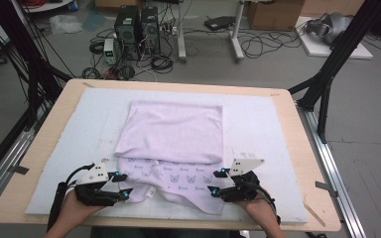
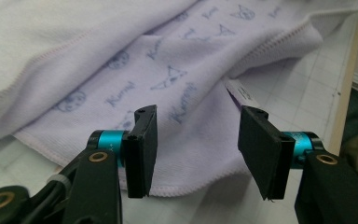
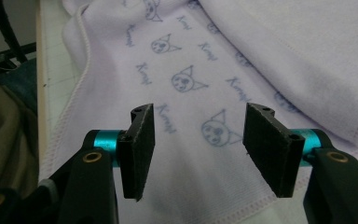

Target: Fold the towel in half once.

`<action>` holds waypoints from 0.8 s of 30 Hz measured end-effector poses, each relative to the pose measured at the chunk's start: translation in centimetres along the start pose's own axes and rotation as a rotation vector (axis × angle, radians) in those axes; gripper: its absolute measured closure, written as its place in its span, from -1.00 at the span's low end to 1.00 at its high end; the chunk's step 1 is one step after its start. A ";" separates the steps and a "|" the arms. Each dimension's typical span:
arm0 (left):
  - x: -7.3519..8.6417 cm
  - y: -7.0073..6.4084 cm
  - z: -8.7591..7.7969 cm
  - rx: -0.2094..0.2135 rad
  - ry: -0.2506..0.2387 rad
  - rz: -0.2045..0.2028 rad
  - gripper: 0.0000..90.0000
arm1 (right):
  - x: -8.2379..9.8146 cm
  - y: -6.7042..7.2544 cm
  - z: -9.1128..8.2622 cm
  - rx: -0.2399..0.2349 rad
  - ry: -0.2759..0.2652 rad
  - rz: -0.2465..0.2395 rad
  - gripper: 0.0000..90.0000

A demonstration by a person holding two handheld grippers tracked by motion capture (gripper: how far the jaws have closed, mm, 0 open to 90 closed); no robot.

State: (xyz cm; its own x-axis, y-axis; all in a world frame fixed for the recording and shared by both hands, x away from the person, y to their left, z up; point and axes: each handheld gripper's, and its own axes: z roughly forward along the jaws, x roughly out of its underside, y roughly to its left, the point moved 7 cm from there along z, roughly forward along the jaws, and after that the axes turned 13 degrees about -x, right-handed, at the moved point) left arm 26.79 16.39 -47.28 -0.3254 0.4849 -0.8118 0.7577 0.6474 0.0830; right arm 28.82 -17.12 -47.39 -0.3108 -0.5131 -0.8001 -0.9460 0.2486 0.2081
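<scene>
Item: lilac towel [image 1: 171, 131], folded, lying on a pale mat [image 1: 258, 124] that covers most of a wooden table [image 1: 47, 144]. The plain upper layer spreads over the far and middle part of the mat; a printed under-layer (small cat faces and script words in blue) sticks out from beneath it toward the near edge. A small white label [image 1: 151, 191] shows at the near left corner of the printed layer.

Left gripper [image 1: 121, 186]: held in the person's left hand [image 1: 74, 210] at the near left corner of the towel. In the left gripper view the gripper [image 2: 196, 149] has its pads standing moderately apart, with the printed cloth's stitched hem lying below and between them; neither pad presses on the cloth. The label [image 2: 242, 97] lies just beyond the right-hand pad [image 2: 263, 151].

Right gripper [image 1: 217, 181]: held in the person's right hand [image 1: 260, 210] at the near right part of the towel. In the right gripper view the gripper [image 3: 198, 149] likewise has its pads a moderate gap apart, above the printed layer, with nothing clamped.

Surroundings: grey floor beyond the table's far edge, with computer towers [image 1: 138, 29], loose cables [image 1: 161, 62] and a cardboard box [image 1: 275, 14].
</scene>
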 end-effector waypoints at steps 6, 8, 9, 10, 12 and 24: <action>0.7 -1.0 0.7 0.063 0.054 0.058 0.39 | 0.5 0.5 0.5 -0.038 0.018 -0.018 0.20; 1.1 -1.3 1.2 0.071 0.086 0.080 0.48 | 0.7 0.5 1.0 -0.051 0.046 -0.020 0.25; 1.1 -1.2 1.1 0.059 0.080 0.093 0.53 | 0.9 0.6 1.2 -0.056 0.065 -0.023 0.29; 1.1 -1.3 1.1 0.066 0.080 0.094 0.65 | 1.0 0.6 1.4 -0.059 0.087 -0.020 0.31; 1.1 -1.2 1.1 0.070 0.080 0.089 0.84 | 1.3 0.7 1.9 -0.050 0.119 -0.044 0.34; 1.4 -0.8 0.3 0.087 0.085 0.081 0.96 | 1.3 0.7 1.8 -0.062 0.127 -0.049 0.90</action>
State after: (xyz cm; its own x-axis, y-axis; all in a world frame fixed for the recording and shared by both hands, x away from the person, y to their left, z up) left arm 25.86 16.39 -48.67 -0.3056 0.5838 -0.7522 0.8284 0.5525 0.0923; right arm 27.90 -16.11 -49.30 -0.2695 -0.6240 -0.7335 -0.9630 0.1715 0.2079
